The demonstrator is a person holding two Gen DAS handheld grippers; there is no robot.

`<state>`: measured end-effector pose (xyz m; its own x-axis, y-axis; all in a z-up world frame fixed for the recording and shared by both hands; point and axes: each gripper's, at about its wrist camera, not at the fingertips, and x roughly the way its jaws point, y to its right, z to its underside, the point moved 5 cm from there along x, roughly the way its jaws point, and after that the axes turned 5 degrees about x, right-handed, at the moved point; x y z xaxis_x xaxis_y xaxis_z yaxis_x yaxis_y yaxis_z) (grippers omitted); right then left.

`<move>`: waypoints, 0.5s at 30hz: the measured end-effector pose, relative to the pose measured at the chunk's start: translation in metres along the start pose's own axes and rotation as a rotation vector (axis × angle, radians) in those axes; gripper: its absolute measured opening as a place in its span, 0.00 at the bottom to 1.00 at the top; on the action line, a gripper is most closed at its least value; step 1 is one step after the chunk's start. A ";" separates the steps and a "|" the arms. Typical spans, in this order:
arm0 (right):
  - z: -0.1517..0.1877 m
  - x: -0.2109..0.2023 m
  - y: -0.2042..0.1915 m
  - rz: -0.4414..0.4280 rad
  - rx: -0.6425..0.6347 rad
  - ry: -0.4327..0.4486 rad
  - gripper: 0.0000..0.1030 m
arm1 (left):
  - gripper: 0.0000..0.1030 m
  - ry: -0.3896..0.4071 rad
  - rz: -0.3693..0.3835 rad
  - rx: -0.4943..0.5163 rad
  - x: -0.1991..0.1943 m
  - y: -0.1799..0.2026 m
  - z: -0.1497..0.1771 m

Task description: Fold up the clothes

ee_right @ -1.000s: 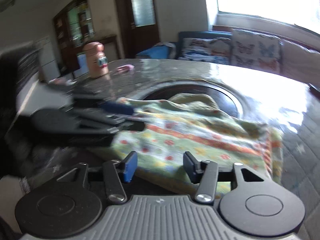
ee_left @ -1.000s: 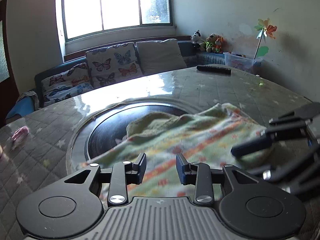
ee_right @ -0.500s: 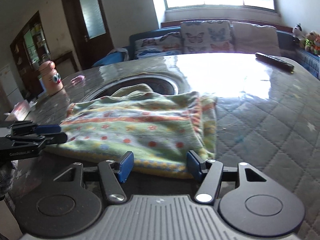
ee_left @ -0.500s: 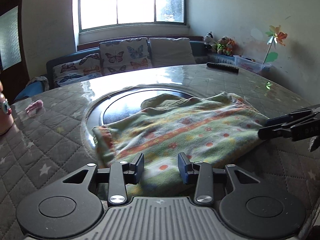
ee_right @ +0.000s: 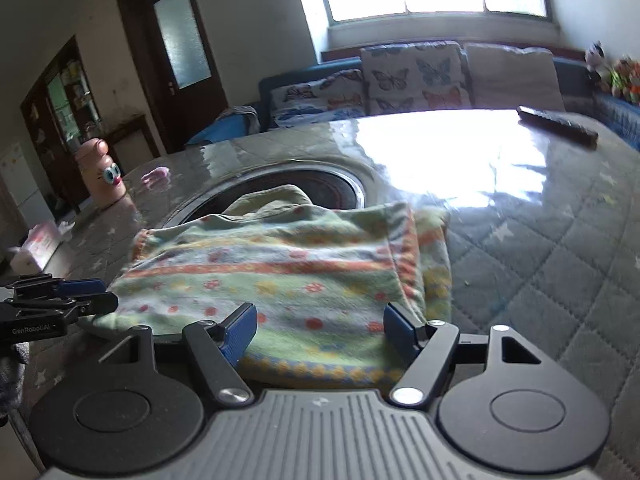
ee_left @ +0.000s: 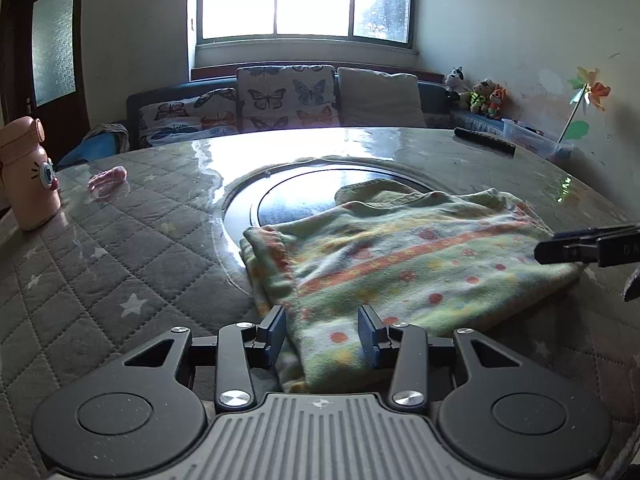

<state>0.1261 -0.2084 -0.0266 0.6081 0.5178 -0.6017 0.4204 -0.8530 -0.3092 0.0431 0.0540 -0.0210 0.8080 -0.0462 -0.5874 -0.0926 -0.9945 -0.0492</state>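
The garment [ee_left: 404, 264], a green fleece-looking piece with orange stripes and small dots, lies loosely folded on the quilted worktop [ee_left: 120, 264], its far edge draped over the dark round inset [ee_left: 296, 200] at the centre. It looks soft, light and limp, so it should sag and bunch wherever it is lifted, and its layers may slide apart on the glossy cover. The left tongs [ee_left: 322, 334] stand parted over the near corner, gripping nothing; the right tongs [ee_right: 320, 326] gape wider over the opposite near edge, also empty. Pinching both layers at the hemmed corners, rather than mid-panel, would probably keep the fold square.
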 end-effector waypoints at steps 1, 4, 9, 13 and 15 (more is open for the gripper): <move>-0.001 -0.001 0.001 -0.005 0.007 0.001 0.70 | 0.42 0.000 -0.002 0.001 0.001 -0.001 -0.003; -0.009 -0.002 -0.001 -0.004 -0.008 0.015 0.73 | 0.42 0.007 -0.015 0.008 0.007 -0.005 -0.013; -0.023 0.007 -0.011 -0.029 -0.042 0.027 0.78 | 0.41 0.010 -0.073 -0.006 0.027 -0.022 -0.030; -0.028 0.016 -0.016 -0.038 -0.059 0.020 0.79 | 0.41 -0.013 -0.122 -0.010 0.042 -0.039 -0.034; -0.030 0.021 -0.015 -0.033 -0.059 0.009 0.79 | 0.41 -0.026 -0.146 0.000 0.049 -0.045 -0.033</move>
<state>0.1528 -0.1832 -0.0130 0.5993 0.5466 -0.5848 0.4794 -0.8301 -0.2847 0.1066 0.0936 -0.0209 0.7973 0.1010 -0.5950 0.0242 -0.9904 -0.1357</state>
